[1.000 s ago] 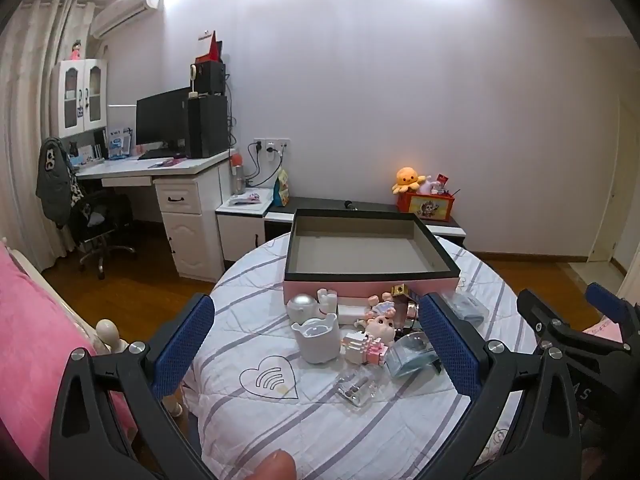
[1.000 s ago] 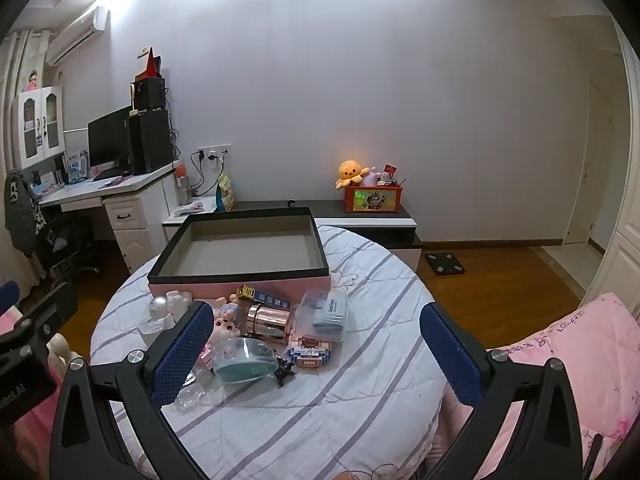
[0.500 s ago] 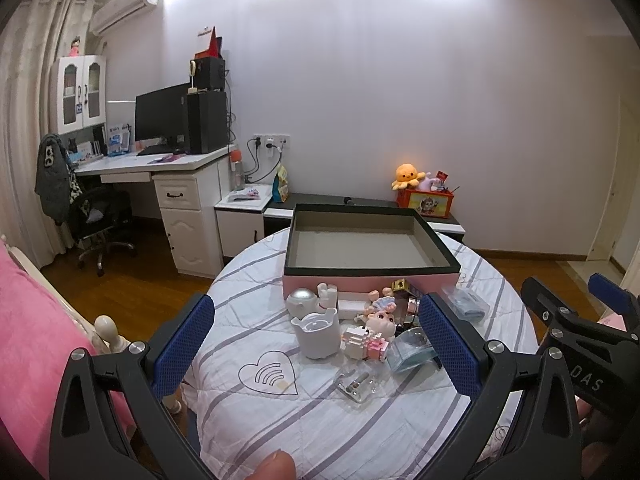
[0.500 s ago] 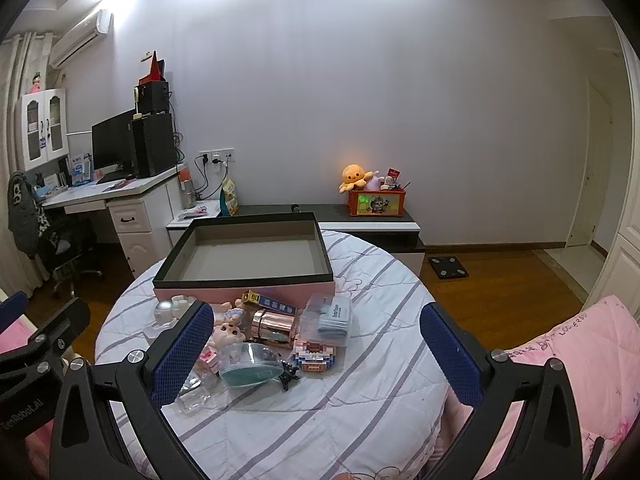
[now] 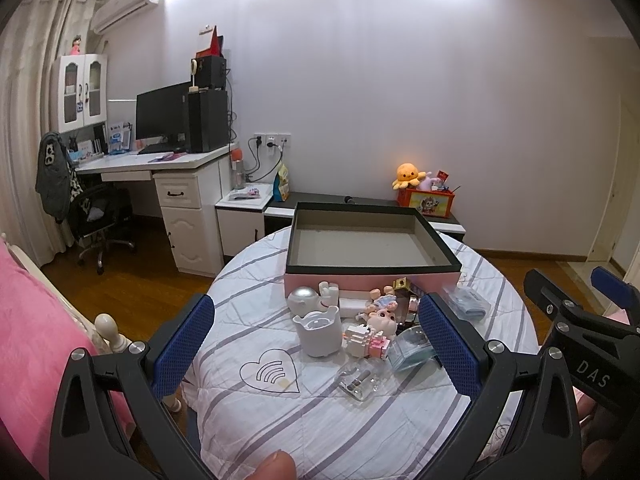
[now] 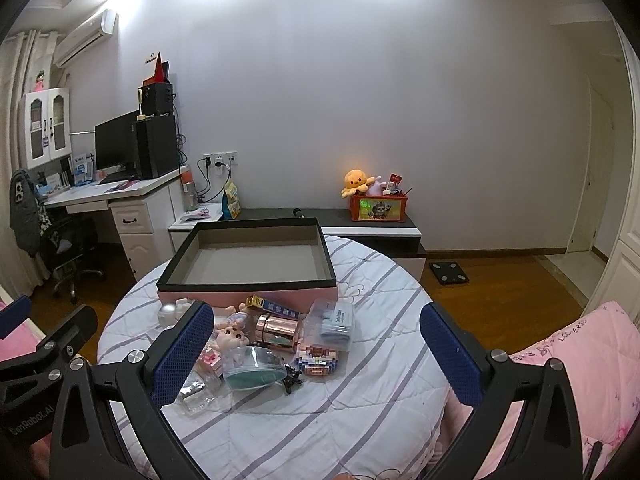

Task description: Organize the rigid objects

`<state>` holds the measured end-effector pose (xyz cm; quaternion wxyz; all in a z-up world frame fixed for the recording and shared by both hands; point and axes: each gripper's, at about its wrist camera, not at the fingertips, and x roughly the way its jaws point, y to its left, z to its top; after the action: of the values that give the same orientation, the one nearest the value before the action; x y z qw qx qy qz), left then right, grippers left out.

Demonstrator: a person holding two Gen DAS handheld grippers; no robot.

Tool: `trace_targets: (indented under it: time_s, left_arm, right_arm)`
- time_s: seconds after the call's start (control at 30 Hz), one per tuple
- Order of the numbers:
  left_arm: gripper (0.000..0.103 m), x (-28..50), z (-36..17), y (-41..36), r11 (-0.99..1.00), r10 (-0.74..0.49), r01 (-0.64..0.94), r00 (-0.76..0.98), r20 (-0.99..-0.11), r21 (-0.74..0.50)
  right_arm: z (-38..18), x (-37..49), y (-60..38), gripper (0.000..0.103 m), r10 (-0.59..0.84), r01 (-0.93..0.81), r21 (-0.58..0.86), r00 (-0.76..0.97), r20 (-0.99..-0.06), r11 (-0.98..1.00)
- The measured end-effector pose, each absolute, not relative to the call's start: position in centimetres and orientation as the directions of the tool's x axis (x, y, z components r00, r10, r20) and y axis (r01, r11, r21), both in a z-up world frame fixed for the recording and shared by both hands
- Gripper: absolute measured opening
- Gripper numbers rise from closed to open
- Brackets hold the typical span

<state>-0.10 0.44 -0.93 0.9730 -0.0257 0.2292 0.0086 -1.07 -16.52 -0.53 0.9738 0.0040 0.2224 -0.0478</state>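
Left gripper (image 5: pixel 316 344): jaws wide apart, holding nothing, poised above the near edge of the round table (image 5: pixel 320 420). Right gripper (image 6: pixel 316 350): jaws equally wide, also holding nothing.

Readable markings: the left view shows the right gripper's body at the right edge, lettered "DAS". The right view shows the left gripper's body at the left edge, with lettering that is only partly legible.

The table carries a white cloth with grey stripes and a printed heart (image 5: pixel 270 372). The loose items lie in a cluster just ahead of the jaws:
- a clear plastic case (image 5: pixel 359 380), nearest in the left view;
- a white cup (image 5: pixel 319 332);
- a pink and white brick model (image 5: pixel 366 340);
- a round teal-bottomed clear dish (image 6: pixel 254 374);
- a second brick model (image 6: pixel 316 360), seen clearly only in the right view;
- a copper-coloured tin (image 6: pixel 276 330) and a clear bag of blue packets (image 6: pixel 334 324), both plain in the right view;
- a pink-faced doll (image 5: pixel 382 318);
- a silver ball (image 5: pixel 302 298), close to the box.

Behind the cluster stands the open pink box (image 5: pixel 370 282) with a black rim; its grey interior holds nothing.

Beyond the table, a low cabinet bears an orange toy crate (image 6: pixel 378 208) with an orange plush octopus (image 6: pixel 356 182) beside it.
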Motion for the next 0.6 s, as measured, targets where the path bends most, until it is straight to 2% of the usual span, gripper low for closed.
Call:
trace_targets:
  time_s: [0.6]
  left_arm:
    - [0.103, -0.28, -0.95, 0.51, 0.999, 0.005, -0.028, 0.894, -0.448, -0.044]
  right_arm:
    - [-0.46, -1.19, -16.49, 0.103, -0.090, 0.093, -0.013, 0.896, -0.436, 0.996]
